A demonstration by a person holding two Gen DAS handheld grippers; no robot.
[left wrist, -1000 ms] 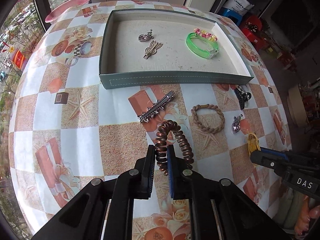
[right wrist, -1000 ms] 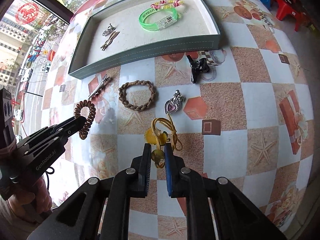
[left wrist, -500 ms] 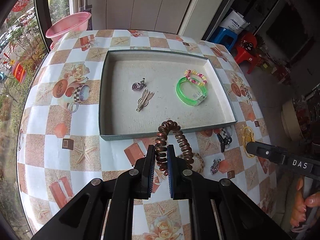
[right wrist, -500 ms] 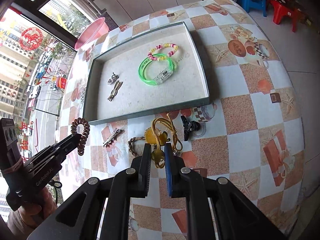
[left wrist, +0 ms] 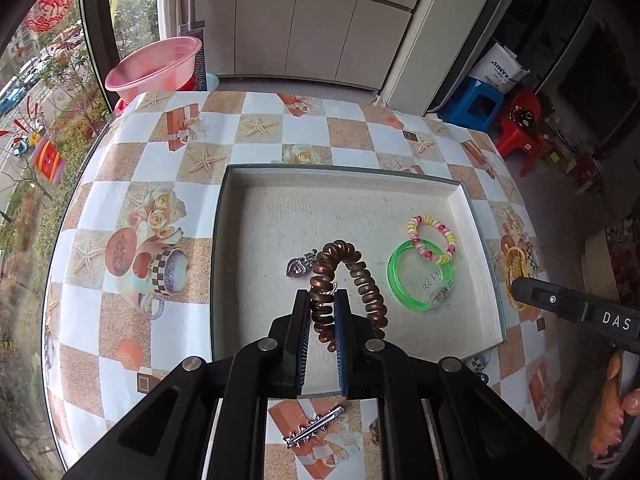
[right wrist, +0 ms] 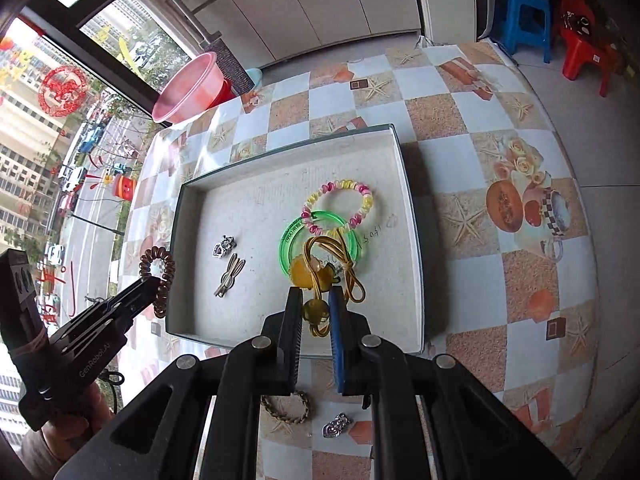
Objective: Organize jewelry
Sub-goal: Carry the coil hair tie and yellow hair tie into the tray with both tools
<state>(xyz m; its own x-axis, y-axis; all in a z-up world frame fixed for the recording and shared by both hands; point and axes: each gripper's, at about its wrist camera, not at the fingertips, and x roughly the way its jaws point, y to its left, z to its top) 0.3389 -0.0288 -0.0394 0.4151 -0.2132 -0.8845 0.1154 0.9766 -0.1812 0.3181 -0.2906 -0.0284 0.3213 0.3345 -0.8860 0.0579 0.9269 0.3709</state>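
Observation:
My left gripper (left wrist: 323, 300) is shut on a brown spiral hair tie (left wrist: 352, 272) and hangs above the grey tray (left wrist: 218, 240). My right gripper (right wrist: 316, 300) is shut on a yellow hair tie with beads (right wrist: 316, 272), also over the tray (right wrist: 414, 240). Inside the tray lie a green bangle (left wrist: 420, 280), a pink-and-yellow bead bracelet (left wrist: 431, 237), a heart pendant (left wrist: 298, 268) and a gold hair clip (right wrist: 228, 276). From the right wrist view the left gripper (right wrist: 150, 280) with the spiral tie (right wrist: 160, 276) shows at the tray's left side.
On the checked tablecloth before the tray lie a spiked silver clip (left wrist: 314, 428), a braided brown bracelet (right wrist: 286, 406) and a second heart pendant (right wrist: 338, 430). A pink basin (left wrist: 154, 64) stands beyond the table's far edge. Stools (right wrist: 524, 20) stand on the floor at the right.
Both grippers have risen and moved forward with their hair ties, from over the tablecloth to above the tray. The loose pieces on the cloth have slid toward the bottom of both views.

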